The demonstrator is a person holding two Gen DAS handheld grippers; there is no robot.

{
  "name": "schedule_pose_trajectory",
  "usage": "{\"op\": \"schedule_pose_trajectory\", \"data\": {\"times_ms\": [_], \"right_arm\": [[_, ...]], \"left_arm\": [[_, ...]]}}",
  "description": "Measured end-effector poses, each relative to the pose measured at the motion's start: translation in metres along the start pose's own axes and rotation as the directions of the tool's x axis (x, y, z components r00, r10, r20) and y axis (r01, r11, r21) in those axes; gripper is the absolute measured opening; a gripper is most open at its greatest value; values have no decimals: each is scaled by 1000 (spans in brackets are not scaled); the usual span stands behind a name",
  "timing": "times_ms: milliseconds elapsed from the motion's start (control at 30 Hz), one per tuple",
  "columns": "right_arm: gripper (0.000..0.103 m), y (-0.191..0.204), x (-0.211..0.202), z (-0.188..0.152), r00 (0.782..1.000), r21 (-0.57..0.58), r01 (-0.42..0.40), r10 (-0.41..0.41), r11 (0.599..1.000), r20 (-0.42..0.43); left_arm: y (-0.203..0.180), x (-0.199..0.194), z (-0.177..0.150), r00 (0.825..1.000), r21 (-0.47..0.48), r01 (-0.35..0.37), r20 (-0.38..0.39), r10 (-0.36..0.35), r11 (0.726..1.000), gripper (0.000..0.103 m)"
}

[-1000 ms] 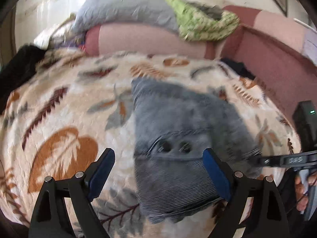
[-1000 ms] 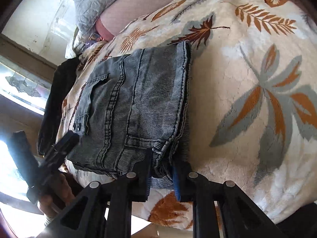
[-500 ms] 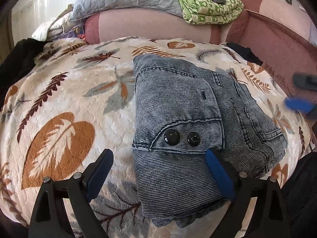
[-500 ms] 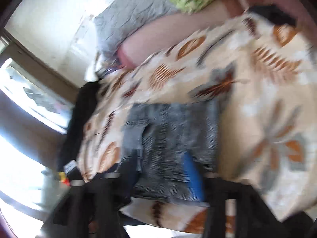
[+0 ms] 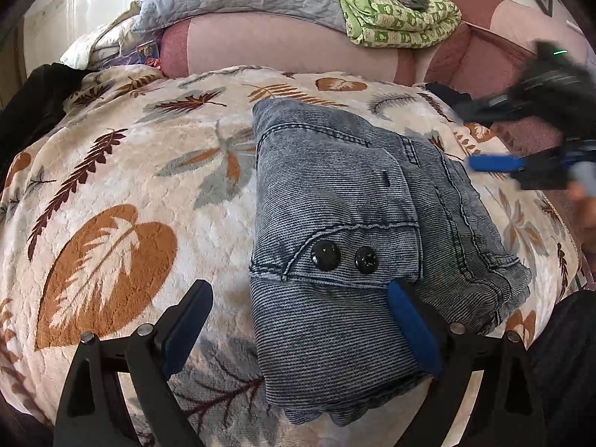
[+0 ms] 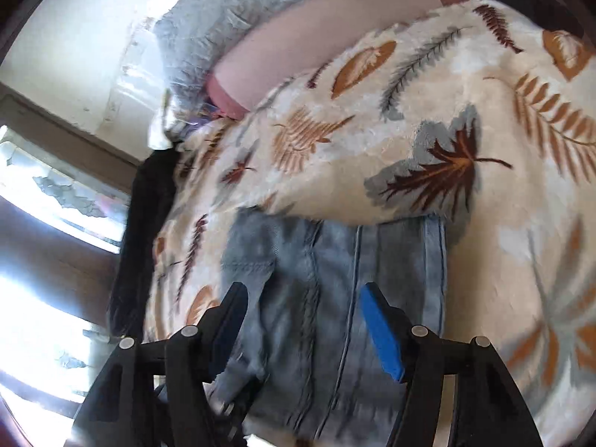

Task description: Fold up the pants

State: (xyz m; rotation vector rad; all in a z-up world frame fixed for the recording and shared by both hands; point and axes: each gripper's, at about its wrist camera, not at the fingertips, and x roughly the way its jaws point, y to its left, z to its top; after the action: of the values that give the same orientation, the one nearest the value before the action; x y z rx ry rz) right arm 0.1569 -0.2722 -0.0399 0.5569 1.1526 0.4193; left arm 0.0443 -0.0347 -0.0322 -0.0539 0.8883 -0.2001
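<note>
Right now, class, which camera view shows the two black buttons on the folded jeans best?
The left wrist view: both black buttons sit sharp and unobstructed on the pocket flap of the folded jeans. The right wrist view shows the jeans blurred, and no buttons can be made out there.

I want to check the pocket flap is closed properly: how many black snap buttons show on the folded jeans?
2. Both sit side by side on the pocket flap of the folded blue denim pants: one black snap button left, the other right. Others may be hidden in the folds.
</note>
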Motion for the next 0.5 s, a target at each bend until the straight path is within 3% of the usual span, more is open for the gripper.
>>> {"op": "schedule_pose_trajectory", "data": {"times_ms": [67,133,267,367,500], "right_arm": [[71,-20,27,0,998,57,20,-17,998,-61],[71,-19,14,-3,1000,83,2,-1,997,-14],[71,-5,-20,-23,999,5,14,-14,1000,35],[71,-17,-45,-45,996,21,-1,0,1000,88],[71,-54,-67,-75,994,99,-15,3,995,113]], "left_arm": [[-1,0,0,1000,-1,4,-1,-4,1000,96],[-1,0,-1,1000,0,3,3,-3,1000,96],[4,-2,-1,1000,-26,28,2,-28,999,96],[8,-9,-1,998,-53,62,16,-62,997,95],[17,-28,1,989,-91,109,108,-99,990,95]]}}
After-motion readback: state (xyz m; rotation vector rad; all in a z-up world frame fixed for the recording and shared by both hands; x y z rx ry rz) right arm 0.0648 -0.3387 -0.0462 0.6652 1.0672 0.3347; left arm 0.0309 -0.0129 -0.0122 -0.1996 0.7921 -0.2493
